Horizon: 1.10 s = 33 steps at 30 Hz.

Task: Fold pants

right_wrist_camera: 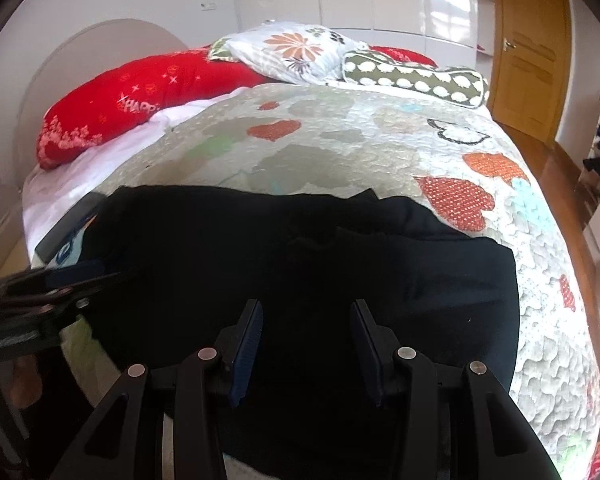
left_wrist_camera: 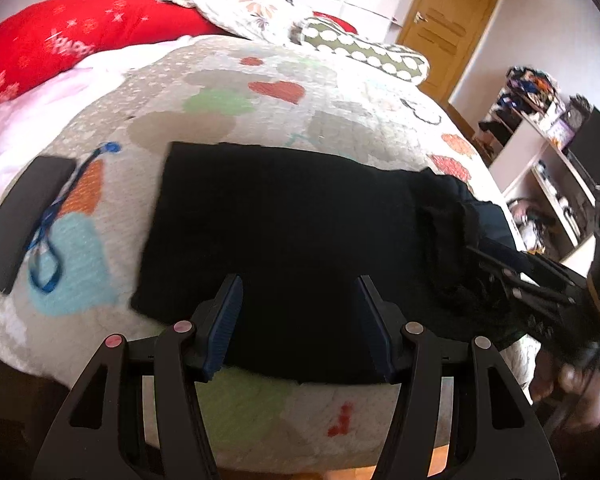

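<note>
In the left wrist view, the left claw [left_wrist_camera: 300, 324] hangs over the near edge of the bed [left_wrist_camera: 340, 92], its two blue-padded fingers [left_wrist_camera: 226, 320] standing well apart with nothing pinched between them. Beneath and beyond them lie the black pants [left_wrist_camera: 284, 232], spread flat on the patterned quilt [left_wrist_camera: 228, 96] in a roughly square folded shape. Their right part is bunched and rumpled, and there the right claw [left_wrist_camera: 496, 268] reaches in from the right, a hand [left_wrist_camera: 568, 384] visible behind it; from this angle I cannot tell how its jaws stand. To the left of the pants, well apart, a flat black case [left_wrist_camera: 24, 216] lies on the quilt with a blue cord [left_wrist_camera: 52, 236] beside it. A red pillow [left_wrist_camera: 84, 36] and a flowered pillow [left_wrist_camera: 252, 4] sit at the far end.

In the right wrist view, the right claw [right_wrist_camera: 306, 344] hovers above the near middle of the pants [right_wrist_camera: 380, 260], fingers moderately apart and empty. The pants cover the near part of the quilt [right_wrist_camera: 380, 136], their right edge straight. The left claw [right_wrist_camera: 84, 280] shows at the left edge, over the pants' left side. A wooden door [right_wrist_camera: 528, 60] stands far right.
</note>
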Each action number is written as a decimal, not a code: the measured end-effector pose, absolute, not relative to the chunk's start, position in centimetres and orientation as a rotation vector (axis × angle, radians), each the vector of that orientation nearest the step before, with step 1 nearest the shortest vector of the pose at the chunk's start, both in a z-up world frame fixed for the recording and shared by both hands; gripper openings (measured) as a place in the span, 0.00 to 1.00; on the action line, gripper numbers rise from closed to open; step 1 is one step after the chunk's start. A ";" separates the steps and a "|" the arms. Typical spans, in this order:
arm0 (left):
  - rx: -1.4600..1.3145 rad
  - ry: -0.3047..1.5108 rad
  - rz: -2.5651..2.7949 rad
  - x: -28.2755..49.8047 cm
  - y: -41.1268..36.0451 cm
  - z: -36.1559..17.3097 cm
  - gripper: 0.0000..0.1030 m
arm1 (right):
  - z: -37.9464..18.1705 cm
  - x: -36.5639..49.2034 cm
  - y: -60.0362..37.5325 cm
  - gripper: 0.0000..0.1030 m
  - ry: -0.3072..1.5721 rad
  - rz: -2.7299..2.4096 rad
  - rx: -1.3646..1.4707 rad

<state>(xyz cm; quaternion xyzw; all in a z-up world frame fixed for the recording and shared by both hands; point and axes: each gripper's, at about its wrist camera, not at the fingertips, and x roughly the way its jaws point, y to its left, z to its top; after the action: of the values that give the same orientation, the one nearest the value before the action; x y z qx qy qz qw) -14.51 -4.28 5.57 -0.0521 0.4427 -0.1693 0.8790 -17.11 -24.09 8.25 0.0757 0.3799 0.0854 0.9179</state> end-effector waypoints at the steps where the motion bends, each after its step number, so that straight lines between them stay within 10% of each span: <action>1: -0.131 0.920 -0.351 -14.8 -3.7 5.7 0.56 | 8.3 -16.9 -24.1 0.42 0.778 0.181 0.161; 24: -0.435 0.916 -0.204 -13.3 2.5 1.7 0.65 | 9.6 -3.6 -8.3 0.77 0.798 0.586 -0.080; 27: -0.470 0.893 -0.237 -12.8 2.5 1.4 0.78 | 8.2 -2.2 -8.3 0.75 0.825 0.638 0.004; 29: -0.457 0.862 -0.248 -12.6 2.2 1.4 0.78 | 7.5 -1.6 -8.7 0.55 0.851 0.669 0.081; 33: -0.423 0.827 -0.280 -12.4 1.5 2.3 0.38 | 8.8 -2.3 -10.0 0.46 0.811 0.650 0.166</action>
<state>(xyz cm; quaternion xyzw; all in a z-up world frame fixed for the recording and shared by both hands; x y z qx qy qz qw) -12.36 1.51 2.27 -0.2034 0.3975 -0.1345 0.8846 -2.27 -10.02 8.77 0.0794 0.3869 0.3103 0.8647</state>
